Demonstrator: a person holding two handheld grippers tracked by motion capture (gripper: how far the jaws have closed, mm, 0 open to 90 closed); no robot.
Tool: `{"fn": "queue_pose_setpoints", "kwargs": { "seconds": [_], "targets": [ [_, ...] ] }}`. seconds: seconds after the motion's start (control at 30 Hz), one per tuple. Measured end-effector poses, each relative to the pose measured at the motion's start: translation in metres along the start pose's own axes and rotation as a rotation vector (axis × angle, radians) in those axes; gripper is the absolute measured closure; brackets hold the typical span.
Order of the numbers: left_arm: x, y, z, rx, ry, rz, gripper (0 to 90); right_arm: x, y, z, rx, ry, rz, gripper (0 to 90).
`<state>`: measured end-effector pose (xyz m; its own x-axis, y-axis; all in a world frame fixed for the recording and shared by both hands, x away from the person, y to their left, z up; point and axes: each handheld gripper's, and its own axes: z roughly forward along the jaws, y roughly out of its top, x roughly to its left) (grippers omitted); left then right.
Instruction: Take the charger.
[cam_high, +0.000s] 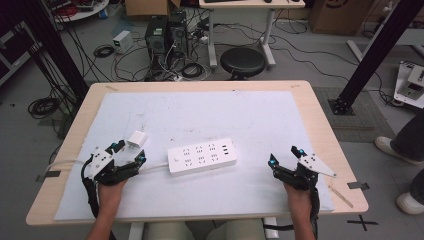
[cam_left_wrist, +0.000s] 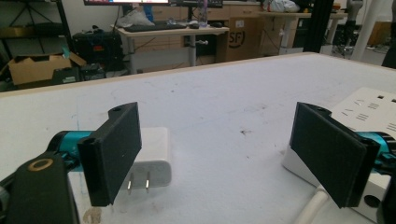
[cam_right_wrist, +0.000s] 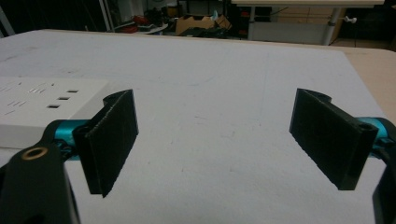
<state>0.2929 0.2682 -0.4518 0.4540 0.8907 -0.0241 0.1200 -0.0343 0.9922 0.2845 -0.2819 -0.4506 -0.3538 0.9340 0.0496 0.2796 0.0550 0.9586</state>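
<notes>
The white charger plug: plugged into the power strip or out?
Out. The charger plug lies on the table mat, prongs bare, apart from the power strip.

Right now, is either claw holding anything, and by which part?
Nothing is held. The left claw stands open near the white plug adapter, and the right claw is open over the bare mat beside the power strip.

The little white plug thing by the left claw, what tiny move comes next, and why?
Probably ease the left claw forward around the charger plug. Its jaws stand wide open and empty, and the plug lies loose on the mat just ahead, prongs facing the claw, beside the power strip.
</notes>
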Motion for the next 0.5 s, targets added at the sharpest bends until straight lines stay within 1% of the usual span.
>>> {"fn": "queue_pose_setpoints", "kwargs": {
  "seconds": [0.03, 0.13, 0.17, 0.2, 0.23, 0.27, 0.37, 0.47, 0.5],
  "targets": [
    [0.0, 0.002, 0.0, -0.001, -0.011, -0.002, 16.5, 0.0, 0.0, 0.0, 0.005, 0.002, 0.006, 15.8],
    [0.004, 0.012, 0.001, 0.0, -0.048, 0.02, 16.5, 0.0, 0.0, 0.001, 0.006, 0.003, -0.001, 15.8],
    [0.006, 0.018, 0.002, 0.008, -0.071, 0.03, 16.5, -0.001, 0.0, 0.001, 0.006, 0.004, -0.005, 15.8],
    [0.008, 0.023, 0.003, 0.007, -0.091, 0.031, 16.5, 0.0, 0.0, 0.001, 0.008, 0.006, -0.003, 15.8],
    [0.008, 0.023, 0.003, 0.007, -0.091, 0.031, 16.5, 0.0, 0.0, 0.001, 0.008, 0.006, -0.003, 15.8],
    [0.013, 0.032, 0.005, 0.02, -0.124, 0.041, 16.5, 0.0, 0.0, 0.001, 0.01, 0.005, -0.004, 15.8],
    [0.022, 0.046, 0.009, 0.039, -0.166, 0.073, 16.5, 0.0, 0.001, 0.001, 0.012, 0.002, -0.003, 15.8],
    [0.03, 0.062, 0.013, 0.049, -0.204, 0.09, 16.5, 0.0, 0.001, 0.002, 0.017, 0.003, -0.007, 15.8],
    [0.032, 0.067, 0.014, 0.056, -0.22, 0.1, 16.5, 0.0, 0.001, 0.002, 0.025, 0.004, 0.002, 15.8]
  ]
}}
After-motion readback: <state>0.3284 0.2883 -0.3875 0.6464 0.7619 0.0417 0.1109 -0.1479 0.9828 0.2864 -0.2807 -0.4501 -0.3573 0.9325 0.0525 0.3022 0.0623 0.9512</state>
